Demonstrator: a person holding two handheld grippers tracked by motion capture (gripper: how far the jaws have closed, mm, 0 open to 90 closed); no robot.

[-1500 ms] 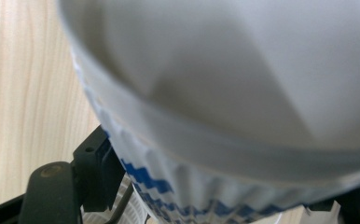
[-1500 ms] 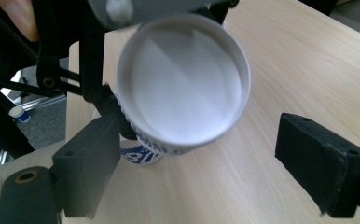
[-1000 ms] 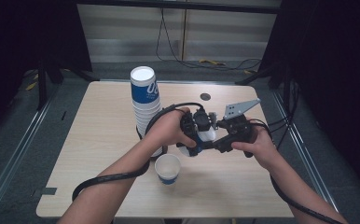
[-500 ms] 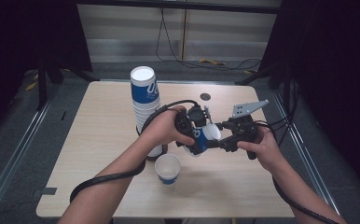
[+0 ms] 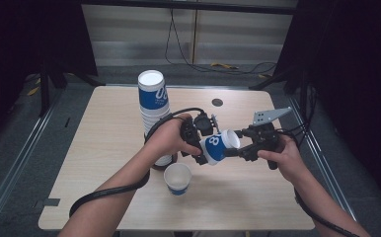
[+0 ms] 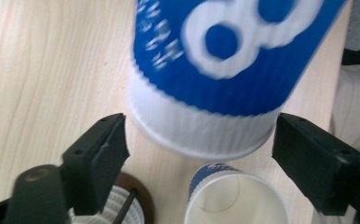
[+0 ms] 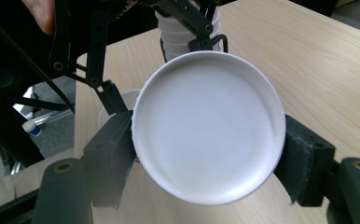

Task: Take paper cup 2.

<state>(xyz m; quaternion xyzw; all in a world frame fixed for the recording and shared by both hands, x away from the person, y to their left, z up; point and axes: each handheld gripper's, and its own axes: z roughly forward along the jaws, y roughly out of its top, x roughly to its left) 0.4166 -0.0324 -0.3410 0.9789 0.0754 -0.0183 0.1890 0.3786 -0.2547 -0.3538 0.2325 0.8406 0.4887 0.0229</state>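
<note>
A blue-and-white paper cup [image 5: 217, 145] hangs on its side over the table, between both grippers. My right gripper [image 5: 231, 150] is shut on its white round end [image 7: 206, 135], with a pad pressing on each side. My left gripper [image 5: 203, 143] has just been opening. Its jaws now straddle the cup's white band [image 6: 197, 126] with a gap on each side, so my left gripper [image 6: 200, 128] is open. My right gripper [image 7: 208, 130] carries the cup alone.
A tall stack of the same cups [image 5: 153, 106] stands behind the left hand, seen also as the stack [image 7: 187, 35]. One cup [image 5: 177, 178] stands mouth up near the front, the same upright cup [image 6: 236, 200] below the held one. A dark round spot [image 5: 217, 102] marks the table's far side.
The left jaws have opened off the cup. The right gripper, still holding the cup, has drifted a little to the right.
</note>
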